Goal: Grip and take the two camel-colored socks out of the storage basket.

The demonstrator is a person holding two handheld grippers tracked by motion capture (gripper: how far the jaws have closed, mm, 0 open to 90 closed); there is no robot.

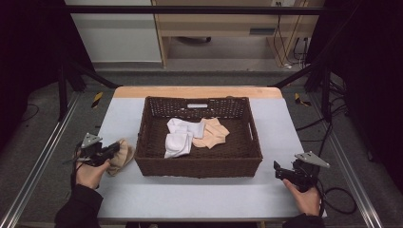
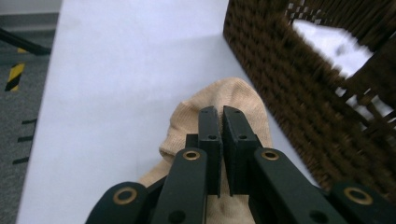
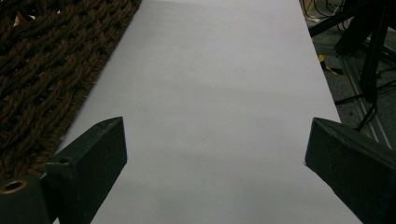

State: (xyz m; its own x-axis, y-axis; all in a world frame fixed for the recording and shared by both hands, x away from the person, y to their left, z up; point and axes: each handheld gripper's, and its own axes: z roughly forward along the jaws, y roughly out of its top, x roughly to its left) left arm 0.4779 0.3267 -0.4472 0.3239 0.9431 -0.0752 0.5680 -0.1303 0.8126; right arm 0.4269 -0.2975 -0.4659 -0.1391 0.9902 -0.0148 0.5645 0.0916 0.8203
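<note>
Left tongs [image 2: 221,112] nearly shut over tan sock [image 2: 219,100] — beside basket [image 2: 299,93].

The high view looks down on the table [image 1: 199,199]; both gripper views skim it close, sharing the basket [image 1: 199,167].

The left gripper [image 1: 110,151] sits low at the left, its jaws nearly together, a hand [image 1: 90,173] behind it. The right gripper [image 1: 278,171] rests at the right, jaws spread wide.
</note>
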